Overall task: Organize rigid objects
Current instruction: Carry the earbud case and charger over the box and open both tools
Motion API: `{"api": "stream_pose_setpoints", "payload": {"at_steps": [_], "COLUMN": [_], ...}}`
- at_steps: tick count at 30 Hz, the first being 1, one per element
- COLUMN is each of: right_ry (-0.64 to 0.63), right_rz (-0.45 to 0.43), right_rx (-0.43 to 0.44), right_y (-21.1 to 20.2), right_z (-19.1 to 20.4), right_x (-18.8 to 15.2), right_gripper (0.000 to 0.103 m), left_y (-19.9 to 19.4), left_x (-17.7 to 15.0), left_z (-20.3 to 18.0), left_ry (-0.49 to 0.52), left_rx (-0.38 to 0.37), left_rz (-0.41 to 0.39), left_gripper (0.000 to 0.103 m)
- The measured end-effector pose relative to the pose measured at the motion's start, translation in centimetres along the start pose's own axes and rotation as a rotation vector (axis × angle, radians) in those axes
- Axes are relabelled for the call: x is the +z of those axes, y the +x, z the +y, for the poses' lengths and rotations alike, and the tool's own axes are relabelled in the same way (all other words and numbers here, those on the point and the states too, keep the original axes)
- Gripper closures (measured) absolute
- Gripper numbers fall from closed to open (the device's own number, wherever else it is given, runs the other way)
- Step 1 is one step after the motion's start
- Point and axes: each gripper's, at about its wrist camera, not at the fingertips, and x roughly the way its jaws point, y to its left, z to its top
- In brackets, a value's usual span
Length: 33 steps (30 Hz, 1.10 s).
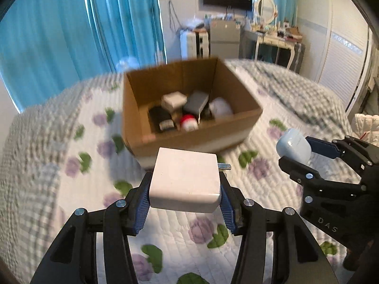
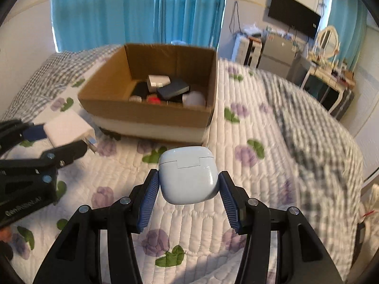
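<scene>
My left gripper [image 1: 186, 184] is shut on a white charger block [image 1: 186, 179] with metal prongs and holds it above the quilt, just short of the cardboard box [image 1: 236, 90]. My right gripper [image 2: 188, 179] is shut on a pale blue earbud case [image 2: 188, 175], also above the quilt, in front of the box [image 2: 146, 116]. The box holds several small items: a white box, a grey box, a black object, a red and white ball. Each gripper shows in the other's view: the right one [image 1: 296, 151] with the case, the left one [image 2: 64, 135] with the charger.
The box stands on a bed with a floral quilt [image 1: 71, 146] and a checked blanket [image 2: 319, 130] to the right. Blue curtains, a wall TV, a small fridge and a dressing table [image 1: 279, 40] stand beyond the bed.
</scene>
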Motion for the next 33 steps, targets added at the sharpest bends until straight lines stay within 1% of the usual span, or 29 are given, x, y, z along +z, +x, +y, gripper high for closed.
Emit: {"api": "stream_pose_setpoints", "payload": {"at_steps": [4, 7, 10, 14, 16, 17, 20, 23, 29, 31, 33], "right_ry": [-0.014, -0.023, -0.035, -0.05, -0.056, -0.061, -0.072, -0.067, -0.063, -0.064, -0.064], "right_rz": [-0.07, -0.123, -0.164, -0.198, -0.203, -0.205, -0.2, -0.177, -0.129, -0.116, -0.107], "right_rx": [0.006, 0.012, 0.019, 0.024, 0.031, 0.032, 0.037, 0.052, 0.071, 0.076, 0.079], "right_y": [-2.4, -3.8, -4.2, -3.4, -2.6, -1.9, 0.1, 3.3, 8.6, 10.0, 10.9], "right_z": [0.0, -0.2, -0.3, -0.4, -0.5, -0.4, -0.4, -0.4, -1.1, -1.3, -1.6], "right_x": [2.7, 5.4, 8.1, 11.4, 12.6, 13.3, 14.8, 16.1, 16.6, 16.4, 16.1], "right_gripper": [0.052, 0.052, 0.052, 0.052, 0.052, 0.052, 0.052, 0.052, 0.052, 0.052, 0.052], "left_y": [-2.4, -3.0, -2.8, -0.6, 1.0, 2.4, 5.8, 9.1, 14.9, 15.6, 16.1], "left_x": [3.1, 5.4, 7.8, 11.1, 12.2, 13.0, 14.3, 14.9, 14.7, 14.0, 13.5], "left_z": [0.7, 1.6, 2.6, 4.1, 4.6, 5.0, 5.3, 5.2, 5.3, 5.5, 5.6], "left_ry": [0.009, 0.007, -0.003, -0.021, -0.028, -0.037, -0.041, -0.037, -0.044, -0.039, -0.044], "left_rx": [-0.002, 0.028, 0.04, 0.053, 0.039, 0.031, 0.047, 0.052, 0.063, 0.08, 0.078], "left_rz": [-0.071, -0.112, -0.147, -0.171, -0.16, -0.144, -0.116, -0.089, -0.019, -0.002, 0.02], "left_gripper": [0.05, 0.05, 0.05, 0.05, 0.05, 0.05, 0.05, 0.05, 0.05, 0.05, 0.05]}}
